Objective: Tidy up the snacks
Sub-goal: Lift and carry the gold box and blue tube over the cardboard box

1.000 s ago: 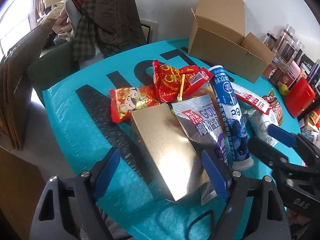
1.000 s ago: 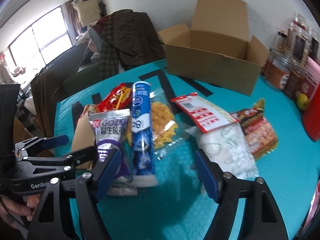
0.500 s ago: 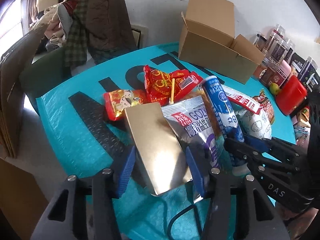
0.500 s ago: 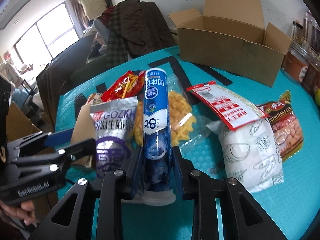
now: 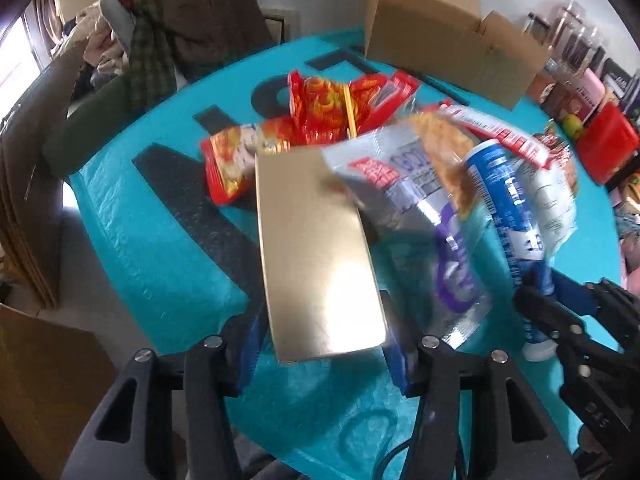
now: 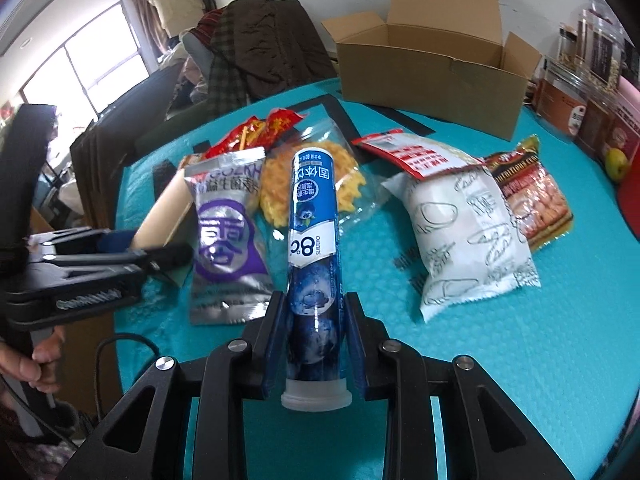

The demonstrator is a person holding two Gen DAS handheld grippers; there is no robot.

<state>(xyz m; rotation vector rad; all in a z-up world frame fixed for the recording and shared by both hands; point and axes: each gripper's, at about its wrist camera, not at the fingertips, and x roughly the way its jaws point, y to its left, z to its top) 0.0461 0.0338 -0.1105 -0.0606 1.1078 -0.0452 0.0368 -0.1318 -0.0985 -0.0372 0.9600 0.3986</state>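
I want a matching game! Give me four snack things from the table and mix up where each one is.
Things:
1. blue cylindrical tube
2. shiny gold cardboard box
3. open brown cardboard carton
4. white plastic bag with black drawings

Places:
A. far side of the teal table, near the wall
B. between the right gripper fingers
C. between the left gripper fingers
D. lying on the table, right of the tube

Pairs: 1-B, 2-C, 3-A, 4-D
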